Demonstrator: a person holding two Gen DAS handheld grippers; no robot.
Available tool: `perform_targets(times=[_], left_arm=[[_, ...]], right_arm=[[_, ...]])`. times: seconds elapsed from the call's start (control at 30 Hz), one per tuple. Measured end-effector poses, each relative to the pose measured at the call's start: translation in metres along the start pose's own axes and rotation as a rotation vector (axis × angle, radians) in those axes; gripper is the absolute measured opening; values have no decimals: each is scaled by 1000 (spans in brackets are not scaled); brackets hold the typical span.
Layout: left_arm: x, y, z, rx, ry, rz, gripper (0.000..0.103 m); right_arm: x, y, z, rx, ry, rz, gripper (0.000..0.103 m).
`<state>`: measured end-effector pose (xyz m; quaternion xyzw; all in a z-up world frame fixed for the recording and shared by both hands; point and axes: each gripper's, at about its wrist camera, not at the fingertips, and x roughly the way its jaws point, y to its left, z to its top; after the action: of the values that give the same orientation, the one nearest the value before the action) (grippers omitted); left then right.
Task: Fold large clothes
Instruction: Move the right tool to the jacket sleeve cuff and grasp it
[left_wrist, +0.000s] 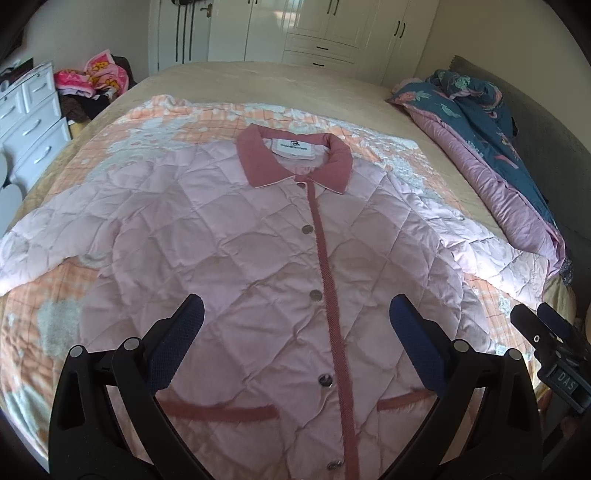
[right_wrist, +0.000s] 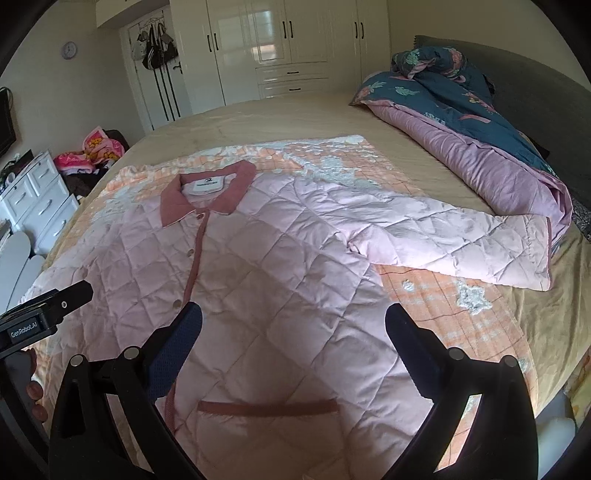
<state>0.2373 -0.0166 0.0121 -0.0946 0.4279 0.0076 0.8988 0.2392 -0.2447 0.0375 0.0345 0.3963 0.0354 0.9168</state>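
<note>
A pink quilted jacket with a darker pink collar and button placket lies flat, front up, on an orange and white blanket on the bed. Both sleeves are spread outward. It also shows in the right wrist view, with its right sleeve stretched toward the bedding. My left gripper is open and empty above the jacket's lower front. My right gripper is open and empty above the jacket's lower right side. The right gripper also shows at the right edge of the left wrist view.
A rolled purple and dark floral duvet lies along the right side of the bed by the dark headboard. White drawers and a pile of clothes stand at the left. White wardrobes fill the far wall.
</note>
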Motion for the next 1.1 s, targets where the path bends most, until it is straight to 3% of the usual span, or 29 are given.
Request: perform_targets(times=[0.47,0.57,0.87,1.1], left_arm=[[79,-49,37,38,61,-15,94],[95,-57,41,38,82,-19,94],[134,-74,52,40,124,0,94],[150,-74,61,29,104,35,94]], right_arm=[[61,-122,18,224,34,-139,99],[69,-155,17,317,42,-130,99],[101,-257,7,550,59,-238,99],[125,-331,-9,765,73,-281,99]])
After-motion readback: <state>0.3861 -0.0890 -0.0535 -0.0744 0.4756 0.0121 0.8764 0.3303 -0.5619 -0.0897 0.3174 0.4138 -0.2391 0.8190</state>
